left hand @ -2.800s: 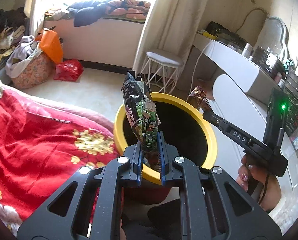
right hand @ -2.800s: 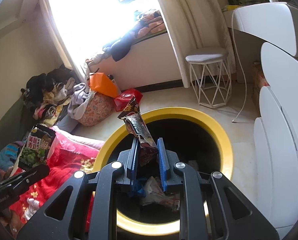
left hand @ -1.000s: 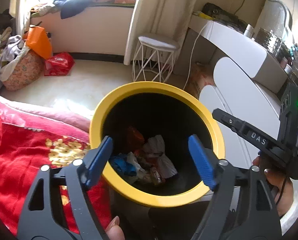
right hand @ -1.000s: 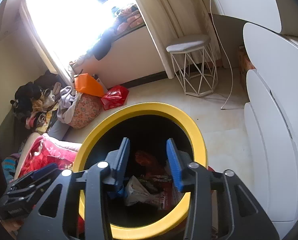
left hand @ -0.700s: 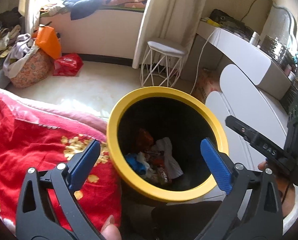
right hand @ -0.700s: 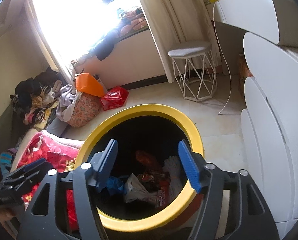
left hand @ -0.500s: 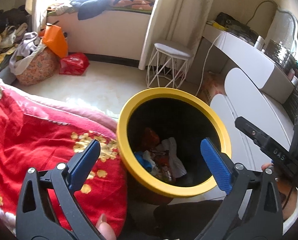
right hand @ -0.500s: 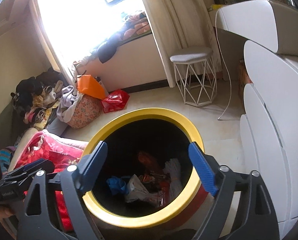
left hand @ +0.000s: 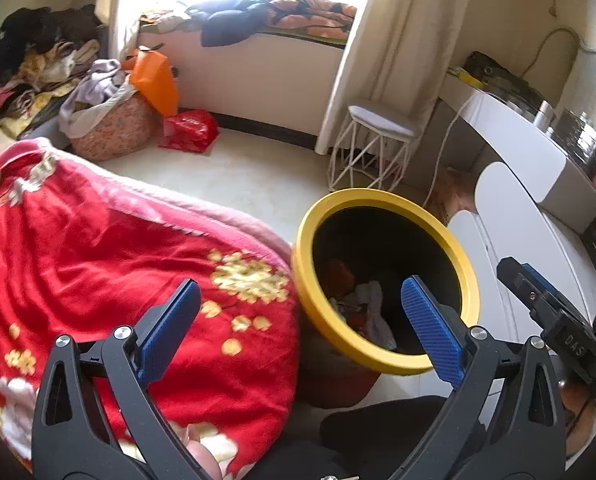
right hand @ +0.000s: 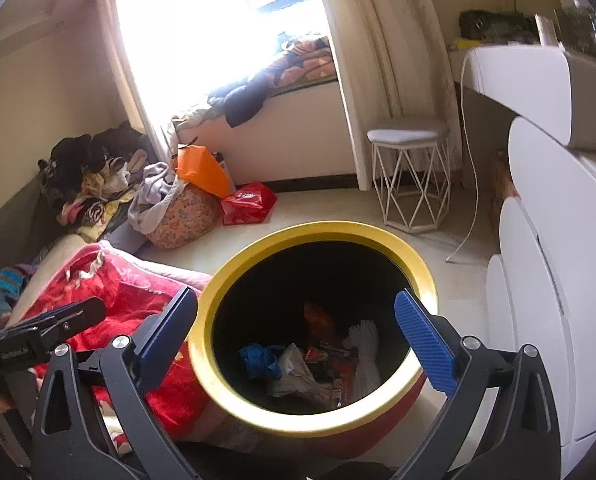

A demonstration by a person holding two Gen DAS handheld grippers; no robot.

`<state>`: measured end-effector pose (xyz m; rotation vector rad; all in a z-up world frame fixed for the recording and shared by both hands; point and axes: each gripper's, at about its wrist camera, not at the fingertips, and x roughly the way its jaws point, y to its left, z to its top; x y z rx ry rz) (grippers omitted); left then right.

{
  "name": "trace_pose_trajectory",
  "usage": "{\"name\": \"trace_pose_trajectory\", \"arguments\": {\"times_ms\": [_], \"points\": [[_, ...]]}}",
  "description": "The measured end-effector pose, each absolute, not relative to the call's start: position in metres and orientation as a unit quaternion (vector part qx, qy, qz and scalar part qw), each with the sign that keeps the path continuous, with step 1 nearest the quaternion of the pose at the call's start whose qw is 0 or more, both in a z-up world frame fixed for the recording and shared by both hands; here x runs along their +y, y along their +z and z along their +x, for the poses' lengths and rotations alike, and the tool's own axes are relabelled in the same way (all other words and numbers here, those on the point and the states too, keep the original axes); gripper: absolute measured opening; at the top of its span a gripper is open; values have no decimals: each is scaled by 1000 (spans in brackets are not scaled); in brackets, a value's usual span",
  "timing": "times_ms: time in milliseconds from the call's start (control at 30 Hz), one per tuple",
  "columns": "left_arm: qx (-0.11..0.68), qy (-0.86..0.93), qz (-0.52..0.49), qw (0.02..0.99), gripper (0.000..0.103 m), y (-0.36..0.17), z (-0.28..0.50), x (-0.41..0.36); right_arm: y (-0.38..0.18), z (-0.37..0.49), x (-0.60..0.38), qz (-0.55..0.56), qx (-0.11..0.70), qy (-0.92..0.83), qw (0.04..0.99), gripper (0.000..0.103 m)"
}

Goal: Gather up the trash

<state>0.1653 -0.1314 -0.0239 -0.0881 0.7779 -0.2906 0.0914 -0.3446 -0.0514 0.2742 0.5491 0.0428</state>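
Note:
A yellow-rimmed trash bin [left hand: 386, 360] stands on the floor beside a red flowered blanket [left hand: 98, 264]. It holds several wrappers and crumpled trash [right hand: 318, 364], also seen in the left wrist view [left hand: 362, 308]. My left gripper [left hand: 298, 328] is wide open and empty, above the blanket's edge and the bin's left rim. My right gripper [right hand: 294, 336] is wide open and empty, right above the bin [right hand: 314, 420]. The right gripper's body [left hand: 554, 328] shows at the right of the left wrist view; the left gripper's body [right hand: 38, 336] shows at the left of the right wrist view.
A white wire stool [left hand: 374, 148] stands behind the bin by the curtain. White rounded cabinets [right hand: 558, 280] are close on the right. A flowered bag with clothes [left hand: 110, 124], an orange bag [left hand: 154, 80] and a red plastic bag [left hand: 190, 130] lie by the window seat.
Both grippers let go of the snack packets, which dropped into the bin, and opened wide. The left gripper then swung left toward the red blanket; the right one pulled back a little.

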Motion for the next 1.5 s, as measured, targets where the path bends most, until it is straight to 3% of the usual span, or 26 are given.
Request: {"name": "trace_pose_trajectory", "arguments": {"times_ms": [500,1000,1500], "points": [[341,-81,-51,935,92,-26,105,-80,-37,45,-299,76,204,42,975,96],[247,-44,-33,968,92,-8,47,-57,-23,-23,-274,51,53,24,997,96],[236,-51,-37,970,92,-9,40,-59,-28,-23,-282,66,53,10,996,97]]}}
